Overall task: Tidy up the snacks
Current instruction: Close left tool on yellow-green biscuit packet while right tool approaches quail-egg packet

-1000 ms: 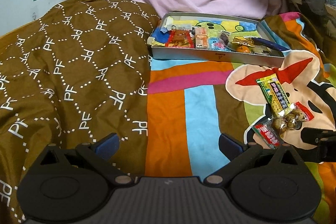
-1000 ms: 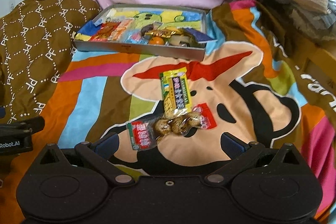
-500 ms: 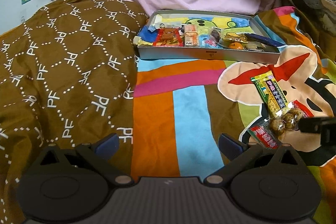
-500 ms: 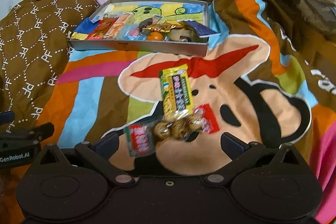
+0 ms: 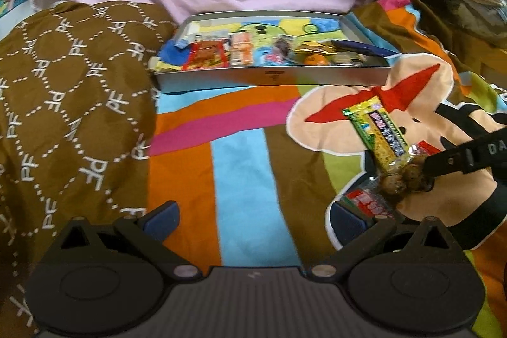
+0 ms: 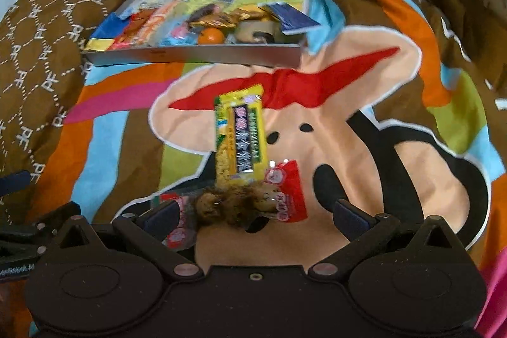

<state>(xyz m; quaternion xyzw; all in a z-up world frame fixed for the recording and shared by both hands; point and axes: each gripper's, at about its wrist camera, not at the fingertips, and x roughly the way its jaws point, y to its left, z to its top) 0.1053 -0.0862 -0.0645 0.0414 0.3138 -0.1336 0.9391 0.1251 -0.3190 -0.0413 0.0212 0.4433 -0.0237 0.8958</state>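
A bed is covered by a bright cartoon-monkey blanket (image 6: 364, 129), with a brown patterned quilt (image 5: 69, 103) on its left side. Beyond the monkey's face sits a shallow grey tray (image 6: 196, 54) already filled with assorted snacks. On the face, nearer to me than the tray, lie a yellow-green snack bar (image 6: 239, 138) and a clear packet of brown round snacks (image 6: 234, 205). My right tongs (image 6: 253, 216) are spread wide around that packet, apparently not gripping it; the picture is blurred. My left tongs (image 5: 253, 217) are released, holding nothing, left of the face.
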